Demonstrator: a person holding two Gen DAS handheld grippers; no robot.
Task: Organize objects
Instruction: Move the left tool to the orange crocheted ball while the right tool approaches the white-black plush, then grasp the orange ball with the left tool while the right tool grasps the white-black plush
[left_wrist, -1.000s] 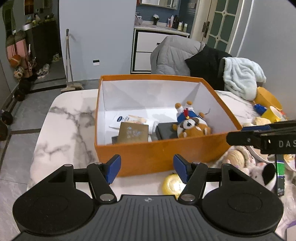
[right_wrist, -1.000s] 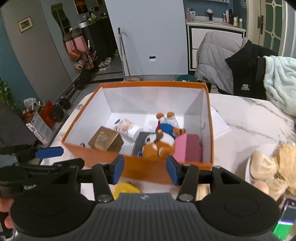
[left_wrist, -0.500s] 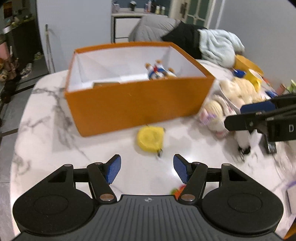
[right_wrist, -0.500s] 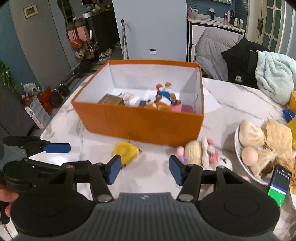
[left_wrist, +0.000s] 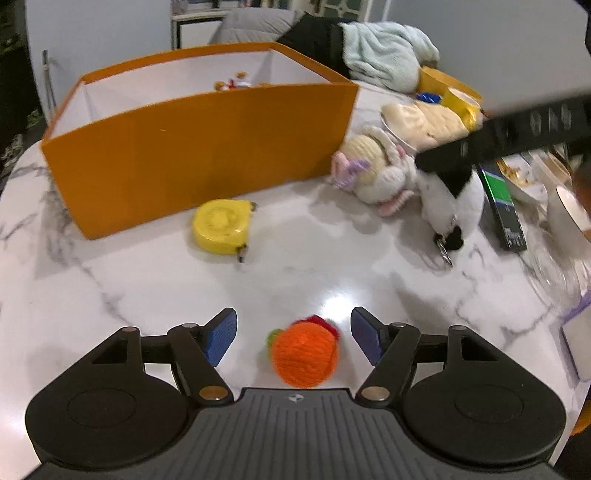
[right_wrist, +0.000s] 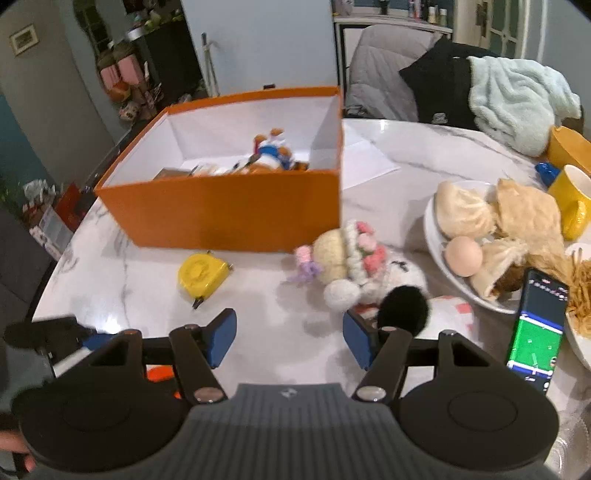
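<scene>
Marble table (left_wrist: 332, 266), white with grey veins. Orange box (left_wrist: 207, 147) stands at the far side, open top, white inside; a small plush figure (right_wrist: 269, 151) in blue and orange lies in it among flat packets, hard to make out.

Left gripper (left_wrist: 293, 339): jaws opening, about half spread, blue pads (left_wrist: 221, 341) clear of everything. An orange knitted ball (left_wrist: 303, 354), with a bit of red and green at its far edge, sits on the table between the two fingers, touching neither.

Right gripper (right_wrist: 288, 341): jaws also opening, about half spread, nothing between them but bare marble. Its right finger stands just beside the black fluffy part of a black-and-white plush (right_wrist: 402, 306); contact cannot be told.

Yellow tape measure (left_wrist: 221, 226) lies flat on the table just in front of the box's near wall, apart from both tools.

A cream knitted doll (right_wrist: 343, 251) with pink flowers lies right of the tape measure, near the box's right corner, against the black-and-white plush.

Further right: a white plate (right_wrist: 432, 236) with buns and an egg, a yellow mug (right_wrist: 572, 201), a phone (right_wrist: 535, 328) with a lit green screen lying near the plate.

Clothing heaped on chairs (right_wrist: 461, 88) beyond the far edge.
</scene>
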